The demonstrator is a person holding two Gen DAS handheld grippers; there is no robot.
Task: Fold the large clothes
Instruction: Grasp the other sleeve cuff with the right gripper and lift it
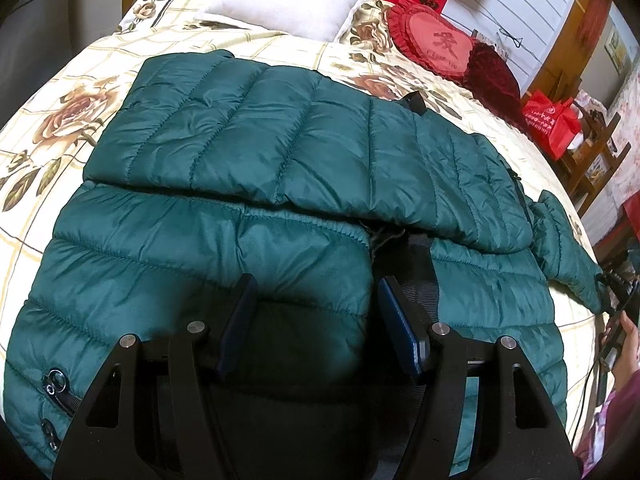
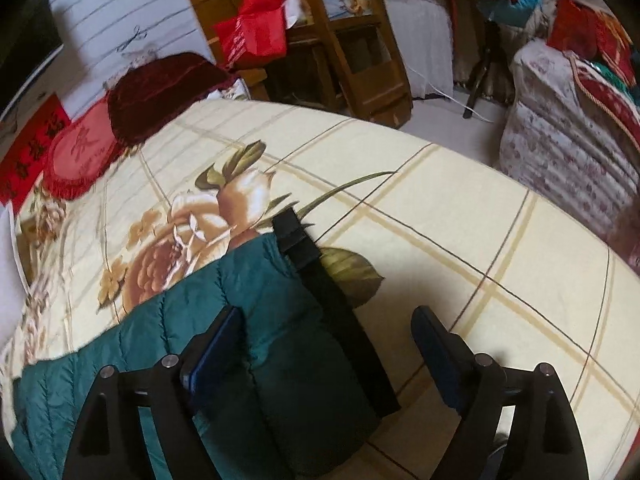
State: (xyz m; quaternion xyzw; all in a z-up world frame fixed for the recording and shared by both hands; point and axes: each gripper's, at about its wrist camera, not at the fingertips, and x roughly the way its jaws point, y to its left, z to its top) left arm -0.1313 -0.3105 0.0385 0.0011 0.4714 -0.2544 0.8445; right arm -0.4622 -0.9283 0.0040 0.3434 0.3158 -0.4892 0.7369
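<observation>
Right up close in the left wrist view, the left gripper (image 1: pixel 316 300) has its two blue-padded fingers (image 1: pixel 240 312) spread partway over the green puffer jacket (image 1: pixel 248 152). A fold of the jacket bulges up between them, but I can't tell if the pads are really pressing on it or just sitting beside it.

That jacket lies flat on the bed (image 1: pixel 48 128), which has a cream bedspread with a brown flower print. One quilted section is folded across the jacket's upper part. A sleeve (image 1: pixel 568 248) trails off to the right edge, where a person's hand (image 1: pixel 632 340) shows at the frame border. There's a zipper pull (image 1: pixel 56 384) at the lower left.

Over in the right wrist view, the right gripper (image 2: pixel 328 344) has its fingers spread wide. The jacket's corner (image 2: pixel 280 320) and a black strap (image 2: pixel 320 280) lie between them with no pad touching.

Further back: a white pillow (image 1: pixel 296 0), a red heart cushion (image 1: pixel 436 44) and a red bag (image 2: pixel 256 28) on a wooden chair (image 2: pixel 360 40).
</observation>
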